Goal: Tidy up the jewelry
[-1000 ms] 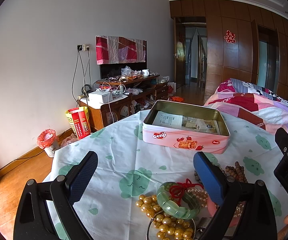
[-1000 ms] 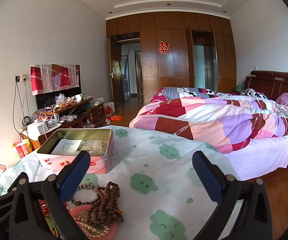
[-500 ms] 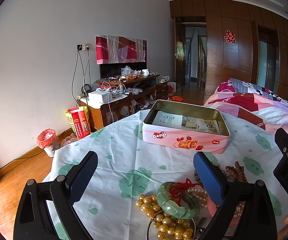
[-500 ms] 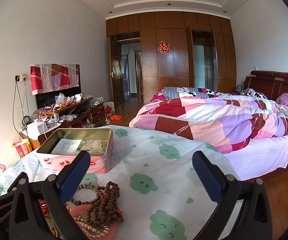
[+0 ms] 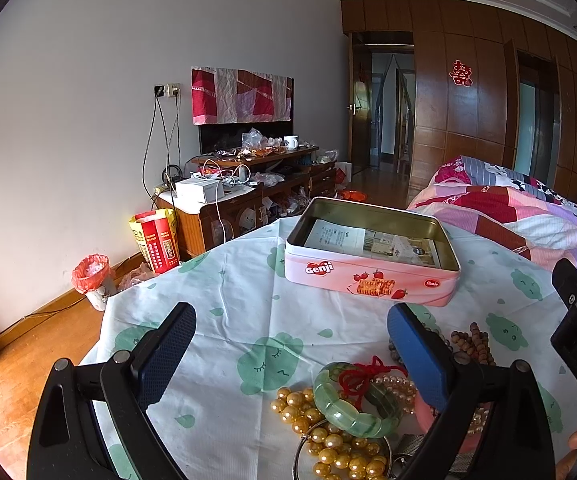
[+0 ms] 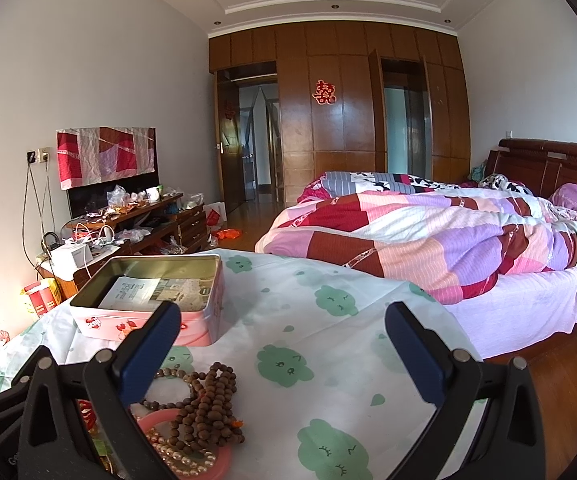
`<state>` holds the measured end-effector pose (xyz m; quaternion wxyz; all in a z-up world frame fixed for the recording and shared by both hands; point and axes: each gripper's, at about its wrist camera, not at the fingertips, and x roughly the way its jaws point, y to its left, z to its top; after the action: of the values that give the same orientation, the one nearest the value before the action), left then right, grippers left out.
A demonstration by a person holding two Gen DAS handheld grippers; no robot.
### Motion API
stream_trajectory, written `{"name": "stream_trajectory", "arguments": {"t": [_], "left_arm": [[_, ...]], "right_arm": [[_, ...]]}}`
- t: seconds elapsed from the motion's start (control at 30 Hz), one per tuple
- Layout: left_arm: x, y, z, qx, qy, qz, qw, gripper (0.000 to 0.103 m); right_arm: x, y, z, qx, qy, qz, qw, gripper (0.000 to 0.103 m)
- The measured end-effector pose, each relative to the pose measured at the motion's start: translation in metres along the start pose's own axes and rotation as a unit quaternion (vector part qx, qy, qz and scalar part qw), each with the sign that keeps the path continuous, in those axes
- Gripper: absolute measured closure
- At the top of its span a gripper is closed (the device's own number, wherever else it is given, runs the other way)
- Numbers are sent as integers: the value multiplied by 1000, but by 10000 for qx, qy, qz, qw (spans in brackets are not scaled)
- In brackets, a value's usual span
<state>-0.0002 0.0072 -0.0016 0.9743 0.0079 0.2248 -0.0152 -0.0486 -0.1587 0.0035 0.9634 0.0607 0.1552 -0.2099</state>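
Note:
A pile of jewelry lies on the cloud-print tablecloth [image 5: 248, 320]: a green jade bracelet [image 5: 348, 404] with a red cord, gold beads [image 5: 328, 444], pearl strands and a pink bangle [image 6: 192, 452]. Brown wooden beads [image 6: 208, 412] lie beside them. An open pink Genji tin [image 5: 368, 276] with papers inside stands further back; it also shows in the right wrist view [image 6: 148, 312]. My left gripper [image 5: 290, 356] is open and empty just above the pile. My right gripper [image 6: 280, 356] is open and empty, to the right of the wooden beads.
A bed with a patchwork quilt [image 6: 448, 232] lies right of the table. A cluttered TV cabinet [image 5: 248, 192], a red-lined bin [image 5: 92, 280] and a yellow-red bag [image 5: 156, 240] stand by the left wall. The table's right edge [image 6: 464, 320] drops to wood floor.

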Motion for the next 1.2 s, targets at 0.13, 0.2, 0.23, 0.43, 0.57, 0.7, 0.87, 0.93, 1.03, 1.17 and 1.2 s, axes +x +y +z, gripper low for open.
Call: {"name": "stream_trajectory", "arguments": {"t": [0.13, 0.2, 0.23, 0.43, 0.57, 0.7, 0.87, 0.93, 1.03, 1.17, 1.2], "left_arm": [[8, 12, -2, -240, 438, -241, 9985, 6], [13, 26, -5, -461, 672, -330, 9961, 6], [15, 33, -6, -580, 741, -372, 9949, 6], [11, 57, -12, -465, 1000, -794, 9907, 6], [-4, 39, -15, 388, 1035, -1112, 9876, 6], [-15, 17, -16, 589, 1192, -1770, 9752, 6], [-2, -2, -23, 613, 1710, -1740, 9678, 39], [11, 4, -24, 469, 1983, -1826, 9618, 43], [14, 14, -22, 234, 2059, -1960, 9585, 52], [21, 25, -20, -89, 2116, -2112, 9542, 76], [20, 29, -19, -161, 2077, -2123, 9547, 81]], "right_arm": [[3, -10, 0, 276, 142, -60, 9995, 0], [9, -21, -1, 447, 359, 3, 9984, 0], [14, -27, -1, 526, 575, 124, 9969, 0], [48, -41, -8, 346, 1989, 929, 9750, 35], [48, -38, -21, 433, 2463, 1554, 9557, 35], [47, -21, -25, 237, 2557, 1902, 9476, 35], [58, 0, -26, 14, 2730, 2051, 9399, 35], [66, 7, -30, -108, 2931, 1984, 9352, 41], [77, 10, -37, -118, 3185, 2004, 9264, 60], [71, 9, -36, -149, 3067, 2204, 9258, 73], [68, 9, -34, -115, 2982, 2259, 9273, 75]]}}
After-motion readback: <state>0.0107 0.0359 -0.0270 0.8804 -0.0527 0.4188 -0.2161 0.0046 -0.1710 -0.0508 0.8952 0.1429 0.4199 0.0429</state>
